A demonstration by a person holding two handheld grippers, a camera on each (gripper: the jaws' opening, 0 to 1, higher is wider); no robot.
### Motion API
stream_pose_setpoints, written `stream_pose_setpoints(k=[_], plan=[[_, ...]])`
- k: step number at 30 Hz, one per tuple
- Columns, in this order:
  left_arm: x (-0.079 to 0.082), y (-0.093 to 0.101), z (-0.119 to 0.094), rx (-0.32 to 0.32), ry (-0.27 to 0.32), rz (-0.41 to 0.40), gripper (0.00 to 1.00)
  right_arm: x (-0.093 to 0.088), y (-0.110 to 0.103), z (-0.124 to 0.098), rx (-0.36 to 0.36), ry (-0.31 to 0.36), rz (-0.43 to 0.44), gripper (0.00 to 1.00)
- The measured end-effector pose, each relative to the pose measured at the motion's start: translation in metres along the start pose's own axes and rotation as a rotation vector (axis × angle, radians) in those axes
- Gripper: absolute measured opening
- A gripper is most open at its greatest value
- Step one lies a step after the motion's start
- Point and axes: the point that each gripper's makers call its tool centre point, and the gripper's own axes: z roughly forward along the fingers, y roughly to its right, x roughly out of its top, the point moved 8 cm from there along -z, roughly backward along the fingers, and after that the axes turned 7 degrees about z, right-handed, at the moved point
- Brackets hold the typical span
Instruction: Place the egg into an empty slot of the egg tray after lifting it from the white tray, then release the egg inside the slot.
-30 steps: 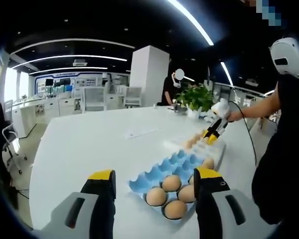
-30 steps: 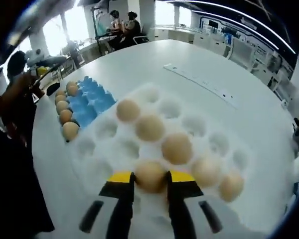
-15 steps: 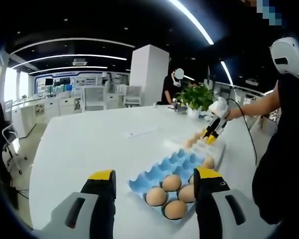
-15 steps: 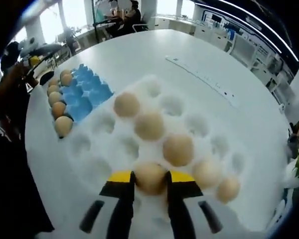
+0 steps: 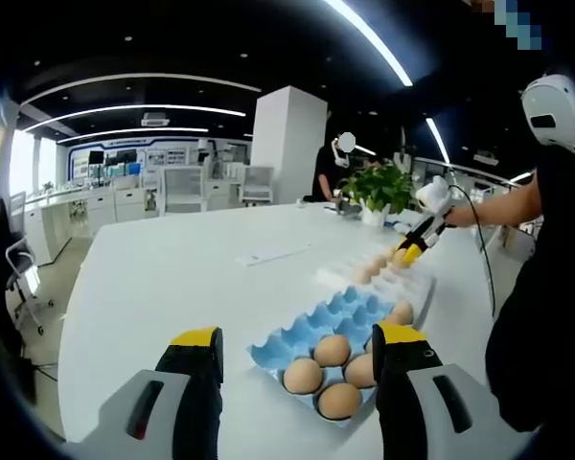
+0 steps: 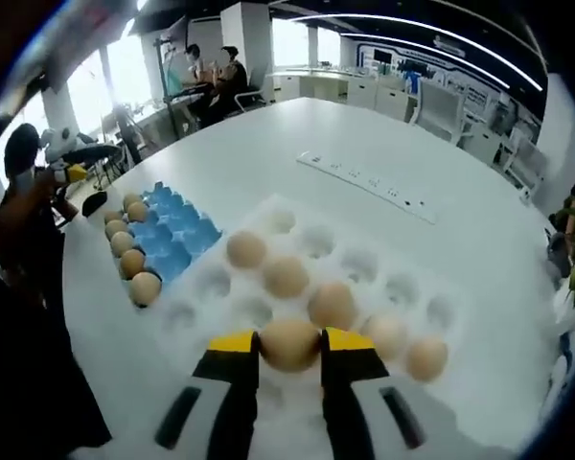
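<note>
Right gripper: clenched on the egg, its two yellow-tipped jaws pressing the shell from either side.
Egg: held between the jaw tips, raised over the near edge of the white tray; whether it touches the tray below cannot be told.
White tray: lies on the white table; five more eggs sit in its cups in a slanting row just beyond the held one, other cups bare.
Blue egg tray: lies just beside the white tray, on its left in the right gripper view; a row of eggs fills its far edge, the cups nearest the white tray stand free.
Left gripper: jaws spread apart with nothing between them, hovering over the table near the blue egg tray.
Seen from the left gripper view: the right gripper hangs above the white tray, beyond the blue one, held by a person's arm.
Backdrop: a potted plant stands at the table's far end.
</note>
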Motion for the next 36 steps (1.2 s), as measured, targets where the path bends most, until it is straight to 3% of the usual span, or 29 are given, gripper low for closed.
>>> stream_pose_setpoints(k=[11,36], plan=[[-0.001,0.0,-0.001,0.0,0.004,-0.003,0.64,0.008,-0.007,-0.006,0.004,0.006,-0.066,0.24],[0.0,0.0,-0.001,-0.002,0.005,0.003,0.64,0.013,-0.017,0.0,0.047,0.014,-0.086,0.24]])
